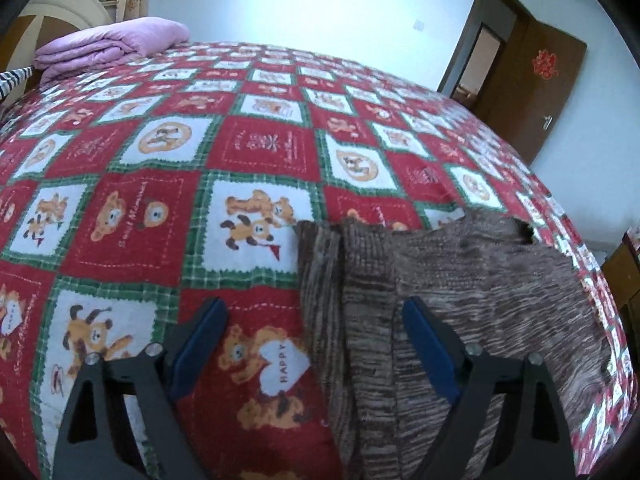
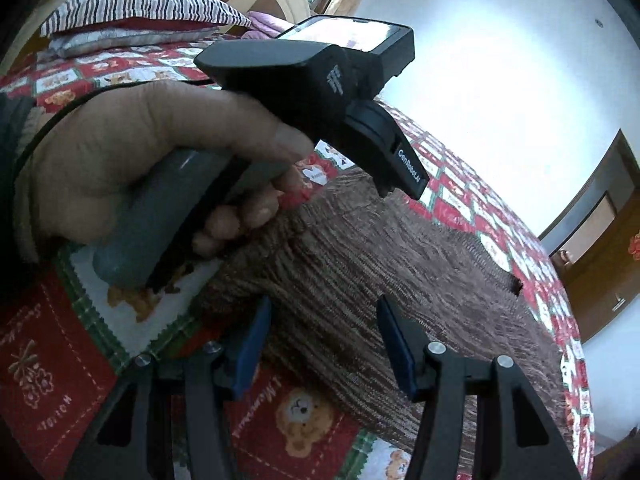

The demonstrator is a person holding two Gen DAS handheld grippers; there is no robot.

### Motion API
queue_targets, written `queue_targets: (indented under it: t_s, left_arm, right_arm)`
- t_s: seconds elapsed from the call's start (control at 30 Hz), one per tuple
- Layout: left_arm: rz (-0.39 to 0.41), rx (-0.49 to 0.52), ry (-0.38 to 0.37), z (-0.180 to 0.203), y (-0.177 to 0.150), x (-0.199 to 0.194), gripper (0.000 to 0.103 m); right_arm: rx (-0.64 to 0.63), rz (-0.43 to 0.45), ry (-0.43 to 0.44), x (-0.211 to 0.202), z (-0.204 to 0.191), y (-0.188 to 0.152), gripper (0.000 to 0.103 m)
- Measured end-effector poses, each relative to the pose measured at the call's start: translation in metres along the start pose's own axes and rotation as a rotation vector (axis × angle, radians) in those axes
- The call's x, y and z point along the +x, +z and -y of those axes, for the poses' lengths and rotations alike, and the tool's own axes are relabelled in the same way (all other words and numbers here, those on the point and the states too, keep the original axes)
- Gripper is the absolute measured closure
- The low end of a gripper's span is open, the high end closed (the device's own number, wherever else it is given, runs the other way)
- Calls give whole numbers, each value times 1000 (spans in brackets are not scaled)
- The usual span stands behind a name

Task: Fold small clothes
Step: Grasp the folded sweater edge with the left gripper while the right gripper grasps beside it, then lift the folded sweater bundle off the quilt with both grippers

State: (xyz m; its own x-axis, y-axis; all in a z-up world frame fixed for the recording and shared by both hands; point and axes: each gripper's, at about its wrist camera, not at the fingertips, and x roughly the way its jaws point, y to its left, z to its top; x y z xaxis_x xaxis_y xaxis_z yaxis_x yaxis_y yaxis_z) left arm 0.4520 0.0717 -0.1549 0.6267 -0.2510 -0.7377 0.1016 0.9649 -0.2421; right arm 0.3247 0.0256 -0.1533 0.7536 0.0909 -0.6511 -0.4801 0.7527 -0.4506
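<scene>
Left wrist view looks out over a bed covered by a red, white and green patchwork bedspread (image 1: 248,148) printed with cartoon bears and dogs. The left gripper (image 1: 314,308) fills the bottom of the picture, its two blue-padded fingers spread wide apart with nothing between them. One pad sits at about 7 o'clock over the bedspread; the other sits at about 5 o'clock over a brown knitted garment (image 1: 460,280). That garment lies flat on the bed from the centre toward 4 o'clock, with a folded, ribbed edge along its left side and a small dark hole near its far edge. A folded lilac quilt (image 1: 116,42) rests at the far end of the bed at 11 o'clock, and a brown wooden door (image 1: 532,80) stands ajar at 2 o'clock.

Right wrist view shows the right gripper (image 2: 324,316) at the bottom, its blue pads also parted and clamping nothing, both hovering above the near edge of the brown knitted garment (image 2: 380,264), which spreads from the centre toward 4 o'clock. At 9 o'clock the person's left hand (image 2: 132,160) wraps around the grey handle of the left gripper, whose black body points toward 3 o'clock above the knitwear. A striped pillow (image 2: 140,8) lies at the head of the bed at 11 o'clock.
</scene>
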Motion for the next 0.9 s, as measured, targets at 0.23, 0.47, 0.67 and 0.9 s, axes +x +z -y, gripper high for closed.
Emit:
queue_targets:
  t_s: [0.23,0.47,0.67,0.9]
  left_arm:
    - [-25,28,-6,3,6,9,46]
    - [-38,3,-68,1,9,-4,98]
    - [-20,-26,-93,7,15,-24,98]
    - [-28,-18,-56,18,15,-17,98]
  right_arm:
    - [33,-13,47,5,7,3,48]
    - [79,25,207,-11,15,1,100]
    - [183,80,282,-36,40,-5,101]
    - [234,84,293,-43,57,-15,101]
